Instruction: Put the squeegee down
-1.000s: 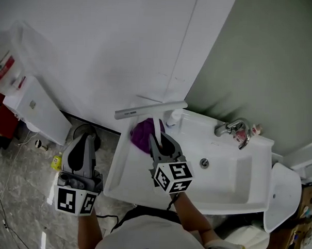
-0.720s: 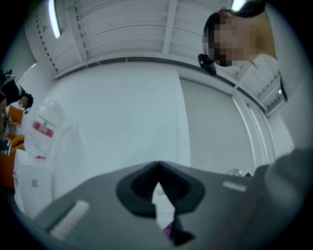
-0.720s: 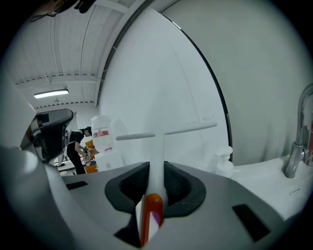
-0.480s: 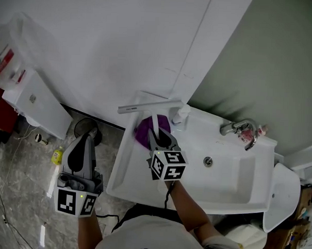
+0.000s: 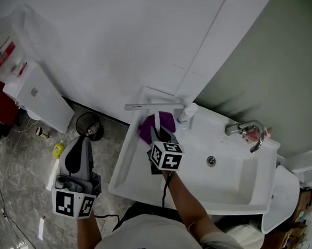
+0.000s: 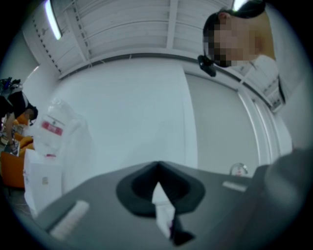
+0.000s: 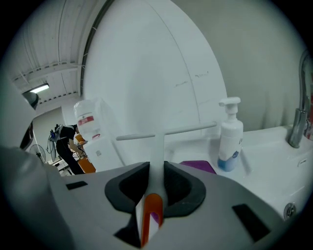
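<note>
The squeegee (image 5: 154, 104) is white and T-shaped, with its long blade lying crosswise above the sink's back left corner. My right gripper (image 5: 157, 130) is shut on its handle, which runs up between the dark pads in the right gripper view to the blade (image 7: 166, 133). The right gripper (image 7: 156, 171) points slightly downward over the white sink (image 5: 236, 187). A purple cloth (image 5: 166, 118) lies on the sink's ledge just under the squeegee. My left gripper (image 5: 82, 144) hangs left of the sink over the floor, jaws together and empty (image 6: 157, 168).
A white soap bottle (image 5: 186, 113) stands beside the cloth, and the chrome tap (image 5: 246, 129) is at the back right. On the floor at the left are a round bin (image 5: 90, 126), a white cabinet (image 5: 35, 103) and a small yellow bottle (image 5: 57, 150).
My right gripper has come down with the squeegee toward the sink's back left corner and tipped downward. The left gripper has sunk a little.
</note>
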`<state>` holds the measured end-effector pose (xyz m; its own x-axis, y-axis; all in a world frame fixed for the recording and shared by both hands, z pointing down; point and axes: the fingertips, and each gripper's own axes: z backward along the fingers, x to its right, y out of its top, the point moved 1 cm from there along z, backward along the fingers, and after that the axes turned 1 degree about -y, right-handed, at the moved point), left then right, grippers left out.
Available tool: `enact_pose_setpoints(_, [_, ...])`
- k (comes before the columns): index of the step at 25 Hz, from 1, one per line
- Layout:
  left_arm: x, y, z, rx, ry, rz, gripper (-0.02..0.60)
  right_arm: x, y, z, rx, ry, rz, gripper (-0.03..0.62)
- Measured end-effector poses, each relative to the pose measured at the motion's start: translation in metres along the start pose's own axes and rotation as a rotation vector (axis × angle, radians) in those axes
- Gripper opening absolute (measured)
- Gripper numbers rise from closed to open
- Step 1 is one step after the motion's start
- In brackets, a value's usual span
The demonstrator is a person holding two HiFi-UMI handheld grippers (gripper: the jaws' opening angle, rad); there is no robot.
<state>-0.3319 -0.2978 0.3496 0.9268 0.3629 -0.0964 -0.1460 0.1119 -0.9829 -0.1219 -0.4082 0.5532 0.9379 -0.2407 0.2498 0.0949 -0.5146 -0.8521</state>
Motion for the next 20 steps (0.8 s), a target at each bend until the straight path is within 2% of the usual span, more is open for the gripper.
enact_pose_setpoints(20, [-0.026, -0.019, 0.001, -0.046, 0.058, 0.011, 0.008, 0.026, -0.045, -0.052, -0.159, -0.087, -0.091, 0.078])
